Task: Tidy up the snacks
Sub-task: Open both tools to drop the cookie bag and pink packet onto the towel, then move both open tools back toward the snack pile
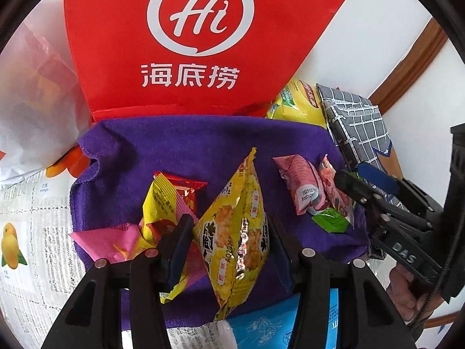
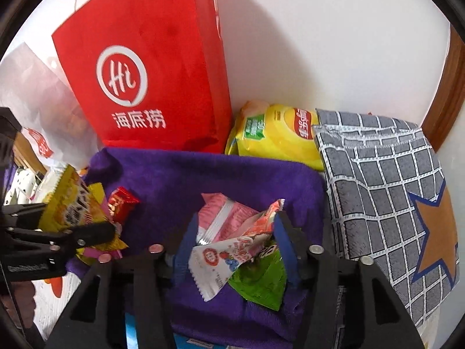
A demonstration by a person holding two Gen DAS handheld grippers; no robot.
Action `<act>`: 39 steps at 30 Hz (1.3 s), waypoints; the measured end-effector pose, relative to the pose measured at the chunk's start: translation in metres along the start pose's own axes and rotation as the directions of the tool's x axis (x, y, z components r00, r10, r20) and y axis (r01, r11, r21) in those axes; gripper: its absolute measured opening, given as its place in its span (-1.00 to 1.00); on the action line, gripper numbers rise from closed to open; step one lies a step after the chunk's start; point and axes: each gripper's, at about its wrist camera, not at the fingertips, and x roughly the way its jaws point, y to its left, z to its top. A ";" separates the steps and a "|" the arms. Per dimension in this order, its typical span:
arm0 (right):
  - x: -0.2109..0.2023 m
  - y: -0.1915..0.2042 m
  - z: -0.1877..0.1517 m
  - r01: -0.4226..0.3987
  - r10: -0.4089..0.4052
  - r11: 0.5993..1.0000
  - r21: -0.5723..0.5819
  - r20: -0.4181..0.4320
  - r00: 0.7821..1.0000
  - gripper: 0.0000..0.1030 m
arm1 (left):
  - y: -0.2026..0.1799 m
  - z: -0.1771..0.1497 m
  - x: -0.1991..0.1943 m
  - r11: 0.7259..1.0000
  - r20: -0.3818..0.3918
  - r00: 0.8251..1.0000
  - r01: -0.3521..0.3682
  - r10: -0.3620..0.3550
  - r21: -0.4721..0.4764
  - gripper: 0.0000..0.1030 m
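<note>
A purple towel (image 1: 174, 145) carries two heaps of small snack packets. My left gripper (image 1: 228, 241) is shut on a yellow cracker packet (image 1: 235, 226), which stands upright between its fingers. Just left of it lies a heap of red, yellow and pink packets (image 1: 162, 200). In the right wrist view my right gripper (image 2: 235, 235) stands open over the right heap: a pink packet (image 2: 223, 215), a white-and-red packet (image 2: 215, 261) and a green packet (image 2: 258, 285) lie loose between its fingers. The left gripper (image 2: 58, 232) with the yellow packet (image 2: 66, 200) shows at that view's left edge.
A red paper bag (image 1: 189, 43) stands against the white wall behind the towel. Beside it lie a big yellow chips bag (image 2: 276, 133) and a grey grid-patterned cloth (image 2: 377, 189). A white plastic bag (image 1: 35, 101) sits at the left, a blue packet (image 1: 261, 325) at the near edge.
</note>
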 end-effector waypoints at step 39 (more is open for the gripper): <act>-0.154 0.026 -0.108 0.068 -0.073 0.995 0.069 0.069 0.995 0.22 | -0.012 -0.108 -0.153 0.997 0.182 0.981 -0.078 0.072 0.026 0.47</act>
